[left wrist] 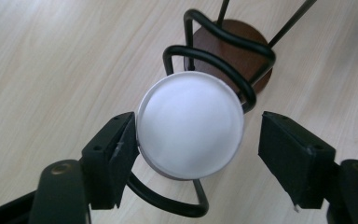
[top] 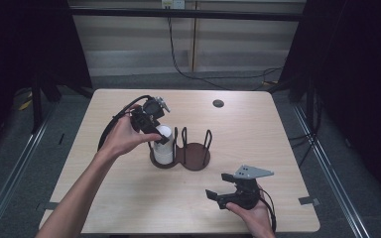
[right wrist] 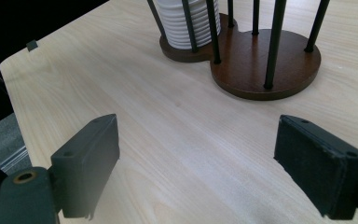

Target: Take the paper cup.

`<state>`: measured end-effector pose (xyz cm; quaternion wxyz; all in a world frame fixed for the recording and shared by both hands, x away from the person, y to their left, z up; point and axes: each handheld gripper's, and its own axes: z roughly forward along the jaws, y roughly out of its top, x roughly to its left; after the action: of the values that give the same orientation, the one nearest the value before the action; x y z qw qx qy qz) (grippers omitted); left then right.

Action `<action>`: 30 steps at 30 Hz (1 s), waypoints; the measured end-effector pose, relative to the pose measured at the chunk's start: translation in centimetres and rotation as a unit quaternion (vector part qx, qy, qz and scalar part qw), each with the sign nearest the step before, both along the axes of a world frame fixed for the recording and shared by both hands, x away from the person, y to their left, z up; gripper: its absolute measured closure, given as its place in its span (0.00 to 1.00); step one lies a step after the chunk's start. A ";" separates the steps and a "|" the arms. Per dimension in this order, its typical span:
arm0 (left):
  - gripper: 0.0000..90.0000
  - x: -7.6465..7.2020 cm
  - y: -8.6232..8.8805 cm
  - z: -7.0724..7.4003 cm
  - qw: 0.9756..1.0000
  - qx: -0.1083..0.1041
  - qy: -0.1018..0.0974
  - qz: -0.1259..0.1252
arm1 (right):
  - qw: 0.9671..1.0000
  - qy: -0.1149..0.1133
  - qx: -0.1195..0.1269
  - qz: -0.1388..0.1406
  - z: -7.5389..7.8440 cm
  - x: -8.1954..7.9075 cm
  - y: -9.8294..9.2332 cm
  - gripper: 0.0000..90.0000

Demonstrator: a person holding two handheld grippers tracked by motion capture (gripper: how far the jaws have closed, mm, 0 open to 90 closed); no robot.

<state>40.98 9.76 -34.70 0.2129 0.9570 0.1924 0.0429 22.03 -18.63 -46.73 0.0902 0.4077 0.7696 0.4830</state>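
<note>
No readable writing is showing anywhere here, not on the white stack of cups (top: 163,145), not on the holder (top: 193,157). The stack is sitting in the left ring of that holder, a figure-eight base of dark brown wood with thin black wire loops rising around each round seat. In the right gripper view the stack's sides are showing fine ribbed rims, one on another; from above, in the left gripper view, the top is looking like a smooth, matte white disc (left wrist: 190,125).

The left gripper (top: 154,130) is hovering right over the stack, its jaws standing partly open: one black pad is sitting against the rim, the other is standing clear of it, so nothing is clamped. A wire loop is curving just beside the disc, close to the pads.

The right gripper (top: 217,187) is resting low near the front of the pale wood-grain table (top: 258,139), well apart from the holder, jaws spread wide and holding nothing.
</note>
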 end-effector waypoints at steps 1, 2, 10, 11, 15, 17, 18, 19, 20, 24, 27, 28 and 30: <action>0.32 0.2 -0.1 -0.1 1.000 0.001 0.000 0.001 | 1.000 0.001 -0.001 0.003 0.0 0.0 0.0 0.15; 0.32 0.3 -0.3 -0.1 1.000 0.004 0.002 0.004 | 1.000 0.003 -0.003 0.005 0.0 0.0 0.1 0.15; 0.34 0.7 -0.9 -0.1 1.000 0.030 0.009 0.001 | 1.000 0.005 -0.006 0.011 -0.1 0.0 0.2 0.15; 0.34 0.8 -1.0 -0.1 0.999 0.035 0.013 0.002 | 1.000 0.005 -0.006 0.011 -0.1 0.0 0.2 0.15; 0.33 0.9 -1.4 -0.7 0.999 0.048 0.017 -0.001 | 1.000 0.008 -0.007 0.012 -0.2 0.1 0.2 0.15; 0.33 0.8 -1.5 -1.0 0.998 0.052 0.021 0.004 | 1.000 0.008 -0.007 0.013 -0.2 0.0 0.3 0.15; 0.33 0.9 -1.5 -1.0 0.998 0.056 0.022 -0.003 | 1.000 0.008 -0.007 0.013 -0.2 0.0 0.3 0.15; 0.36 0.9 -1.5 -1.1 0.998 0.053 0.022 0.000 | 1.000 0.009 -0.008 0.013 -0.2 0.0 0.3 0.15; 0.36 1.0 -1.5 -1.1 0.998 0.054 0.025 0.000 | 1.000 0.009 -0.008 0.013 -0.2 0.0 0.3 0.15; 0.37 1.0 -1.6 -1.1 0.998 0.056 0.024 -0.003 | 1.000 0.011 -0.010 0.014 -0.2 0.1 0.4 0.15; 0.38 1.0 -1.7 -1.1 0.998 0.061 0.023 -0.006 | 1.000 0.012 -0.010 0.015 -0.3 0.0 0.4 0.15; 0.38 1.0 -1.7 -1.0 0.998 0.062 0.023 -0.006 | 1.000 0.013 -0.011 0.015 -0.3 0.1 0.4 0.15; 0.38 1.1 -1.7 -1.0 0.998 0.063 0.025 -0.007 | 1.000 0.014 -0.011 0.015 -0.3 0.1 0.4 0.15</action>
<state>42.04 8.02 -35.72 0.1482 0.9705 0.1880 0.0297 22.11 -18.26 -47.04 0.0765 0.4015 0.7823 0.4700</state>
